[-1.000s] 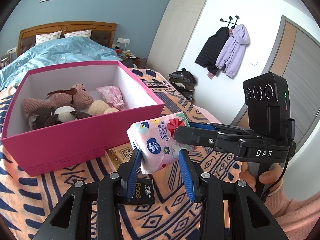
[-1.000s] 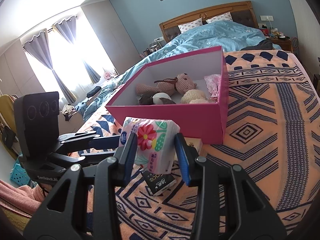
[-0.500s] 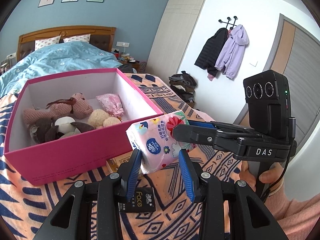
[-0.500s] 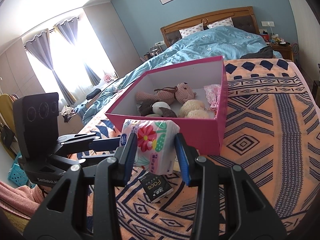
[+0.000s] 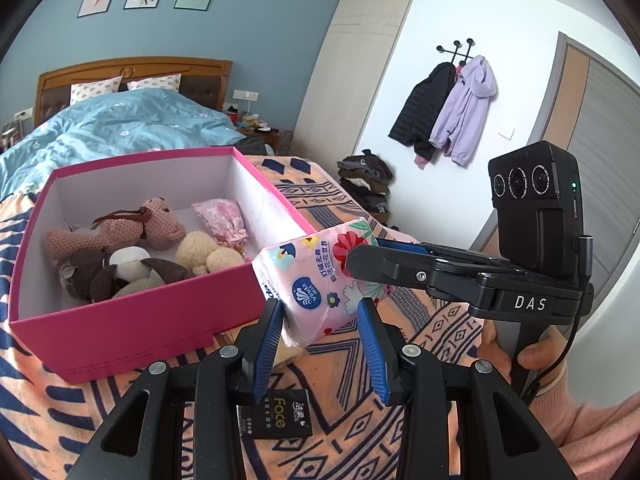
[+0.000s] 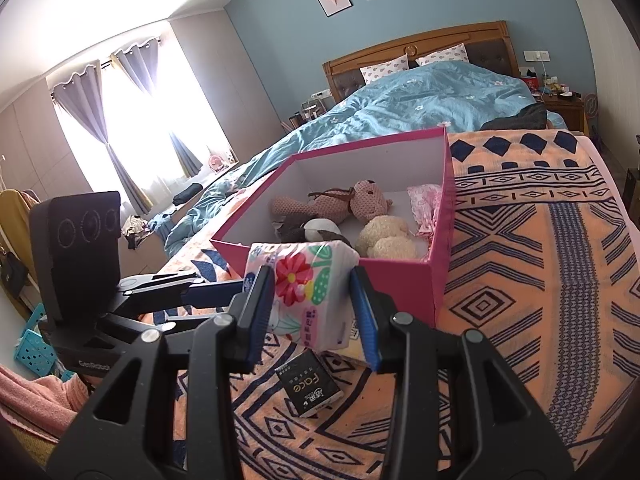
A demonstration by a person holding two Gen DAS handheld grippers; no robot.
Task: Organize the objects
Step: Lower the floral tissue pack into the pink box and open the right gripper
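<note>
A floral pink tissue pack (image 5: 316,284) is held in the air, also in the right wrist view (image 6: 304,292). My left gripper (image 5: 320,312) and my right gripper (image 6: 312,296) are both shut on it from crosswise sides. It hangs just in front of the near wall of a pink box (image 5: 132,328) that holds plush toys (image 5: 132,244) and a pink pouch (image 5: 218,220). A black "Face" tissue pack (image 5: 276,416) and a yellowish pack (image 5: 286,354) lie on the blanket below. The box also shows in the right wrist view (image 6: 436,272).
The box stands on an orange and navy patterned blanket (image 6: 540,280) on a bed with a blue duvet (image 6: 420,108) behind. Coats (image 5: 452,112) hang on the right wall above a clothes pile (image 5: 364,184). A window with curtains (image 6: 120,128) is at left.
Both grippers have risen with the tissue pack. The box now sits lower in view and more of its inside shows. The black pack lies farther below.
</note>
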